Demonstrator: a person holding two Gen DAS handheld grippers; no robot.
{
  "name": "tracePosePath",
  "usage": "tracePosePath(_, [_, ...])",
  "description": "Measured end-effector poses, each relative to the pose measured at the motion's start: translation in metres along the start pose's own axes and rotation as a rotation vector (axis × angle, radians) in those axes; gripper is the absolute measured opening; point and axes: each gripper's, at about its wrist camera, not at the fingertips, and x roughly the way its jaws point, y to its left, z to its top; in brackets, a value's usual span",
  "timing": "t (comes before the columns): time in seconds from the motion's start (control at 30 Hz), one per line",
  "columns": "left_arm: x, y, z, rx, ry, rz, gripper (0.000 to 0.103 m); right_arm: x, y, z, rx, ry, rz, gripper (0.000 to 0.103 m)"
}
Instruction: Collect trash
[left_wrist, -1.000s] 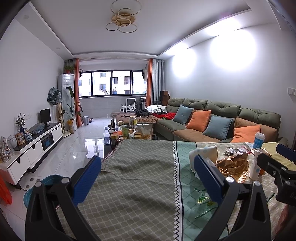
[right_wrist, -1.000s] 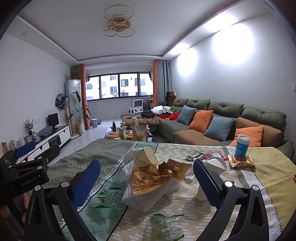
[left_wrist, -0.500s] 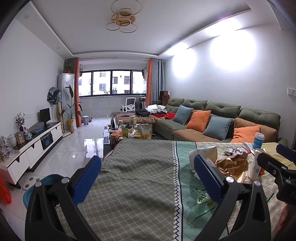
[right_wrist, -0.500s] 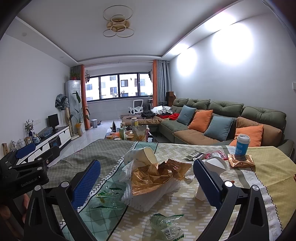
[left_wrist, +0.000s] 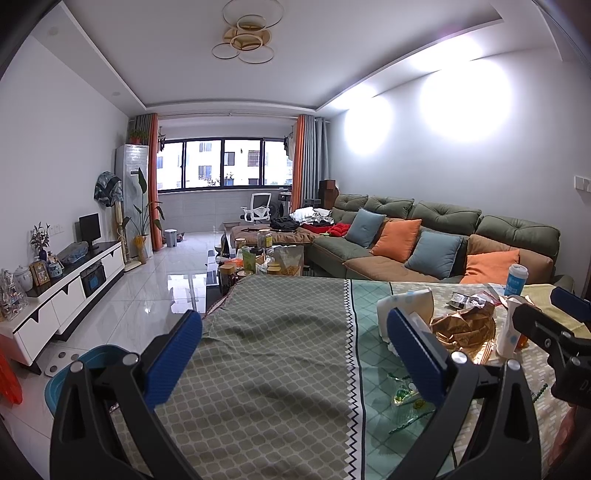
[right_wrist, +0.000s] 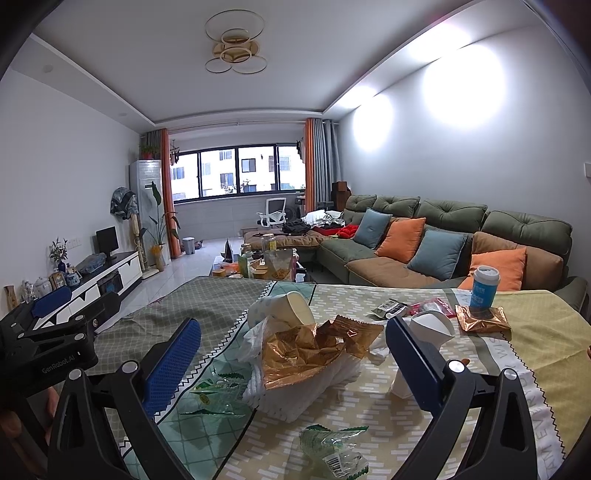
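A heap of trash lies on the cloth-covered table (right_wrist: 424, 421): a gold foil wrapper (right_wrist: 306, 350) on crumpled white packaging (right_wrist: 295, 391), an overturned paper cup (right_wrist: 295, 306), clear green wrappers (right_wrist: 218, 397) and another green wrapper (right_wrist: 332, 446) near the front edge. My right gripper (right_wrist: 291, 363) hovers open in front of the heap, empty. My left gripper (left_wrist: 293, 363) is open over bare cloth, left of the same heap (left_wrist: 463, 326). The right gripper's fingers (left_wrist: 535, 321) show at the left wrist view's right edge.
A white paper cup (right_wrist: 424, 343), a blue-labelled cup (right_wrist: 484, 286) on a gold packet (right_wrist: 480, 319), and small dark and red packets (right_wrist: 410, 308) sit further back. A blue bin (left_wrist: 85, 373) stands on the floor left of the table. A sofa (right_wrist: 443, 247) lies beyond.
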Motion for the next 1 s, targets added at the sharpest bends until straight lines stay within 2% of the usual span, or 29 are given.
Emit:
tracePosePath(0.77, [0.0012, -0.0019, -0.0041, 0.002, 0.008, -0.005, 0.100, -0.0001, -0.0009, 0.0005, 0.005, -0.004, 0.003, 0.100])
tracePosePath(1.0, [0.0031, -0.0035, -0.0062, 0.004, 0.020, -0.027, 0.100, 0.0001, -0.0004, -0.0001, 0.013, 0.005, 0.005, 0.100])
